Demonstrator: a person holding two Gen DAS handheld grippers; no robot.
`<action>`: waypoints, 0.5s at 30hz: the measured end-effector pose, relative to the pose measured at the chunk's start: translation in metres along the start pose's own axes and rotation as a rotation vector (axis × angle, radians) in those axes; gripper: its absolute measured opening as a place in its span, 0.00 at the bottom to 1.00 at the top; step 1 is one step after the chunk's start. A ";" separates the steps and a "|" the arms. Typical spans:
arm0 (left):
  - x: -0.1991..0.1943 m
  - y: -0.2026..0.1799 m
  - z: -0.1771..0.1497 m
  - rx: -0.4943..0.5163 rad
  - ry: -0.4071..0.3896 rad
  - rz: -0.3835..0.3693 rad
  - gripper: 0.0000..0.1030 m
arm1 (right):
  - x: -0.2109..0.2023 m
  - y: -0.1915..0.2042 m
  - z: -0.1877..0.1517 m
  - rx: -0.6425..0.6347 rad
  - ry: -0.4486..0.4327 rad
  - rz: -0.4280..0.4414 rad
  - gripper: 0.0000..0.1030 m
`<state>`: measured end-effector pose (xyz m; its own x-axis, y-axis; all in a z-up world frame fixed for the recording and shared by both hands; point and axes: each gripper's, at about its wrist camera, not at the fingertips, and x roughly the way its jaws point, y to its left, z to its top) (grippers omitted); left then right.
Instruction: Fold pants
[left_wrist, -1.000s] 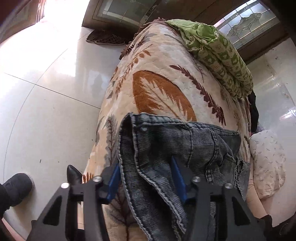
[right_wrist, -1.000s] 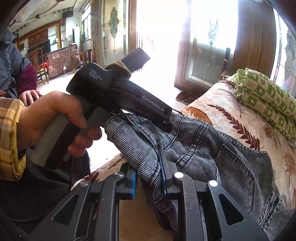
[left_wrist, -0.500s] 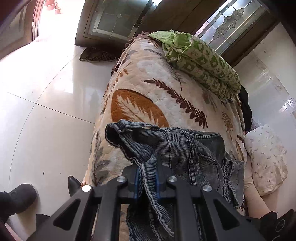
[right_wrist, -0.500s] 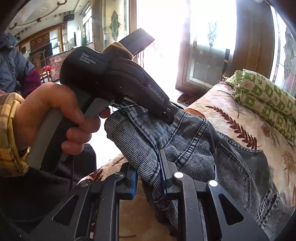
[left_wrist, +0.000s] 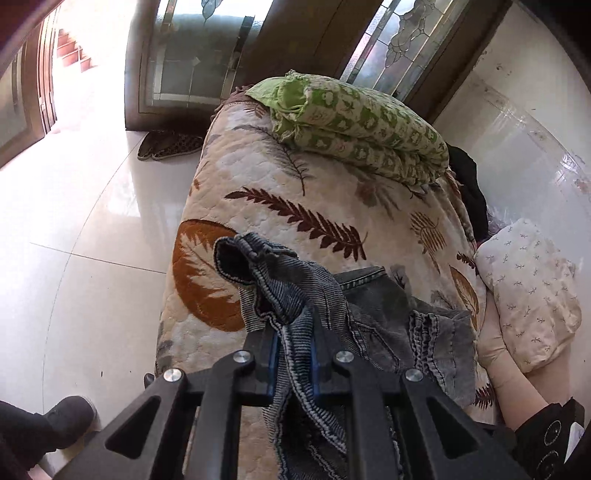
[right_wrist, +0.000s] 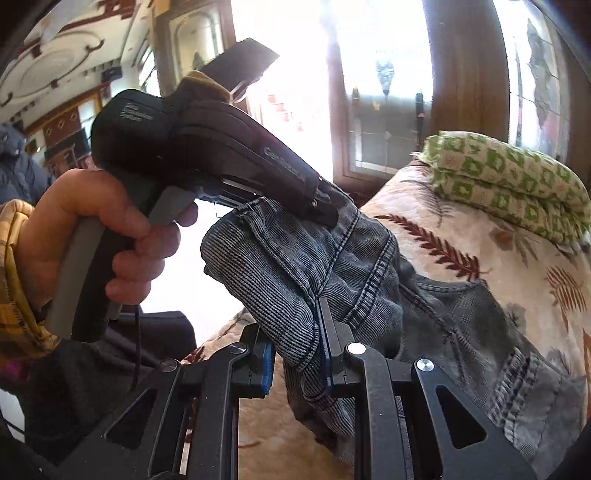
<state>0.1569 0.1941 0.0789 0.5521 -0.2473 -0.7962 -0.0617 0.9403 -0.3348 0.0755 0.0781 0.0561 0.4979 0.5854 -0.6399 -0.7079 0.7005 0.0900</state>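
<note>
Denim pants (left_wrist: 373, 314) hung bunched above the leaf-print bed (left_wrist: 295, 192), pinched by the left gripper (left_wrist: 293, 350) and right gripper (right_wrist: 299, 365); next, judging so, spreading them flat.

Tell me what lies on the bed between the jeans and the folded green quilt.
Only bare bedspread, cream quilted fabric printed with a dark red fern frond, separates the jeans from the green quilt. The left wrist view shows this best.
</note>
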 end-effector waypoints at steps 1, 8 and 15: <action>-0.001 -0.007 0.001 0.010 -0.002 -0.002 0.14 | -0.004 -0.004 -0.001 0.010 -0.005 -0.006 0.18; -0.008 -0.059 0.008 0.098 -0.016 -0.007 0.14 | -0.029 -0.031 -0.009 0.105 -0.035 -0.017 0.17; 0.000 -0.122 0.007 0.194 -0.018 -0.038 0.14 | -0.060 -0.059 -0.023 0.202 -0.059 -0.037 0.17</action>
<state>0.1706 0.0807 0.1237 0.5661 -0.2813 -0.7749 0.1202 0.9581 -0.2600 0.0759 -0.0079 0.0713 0.5549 0.5763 -0.6000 -0.5768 0.7862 0.2217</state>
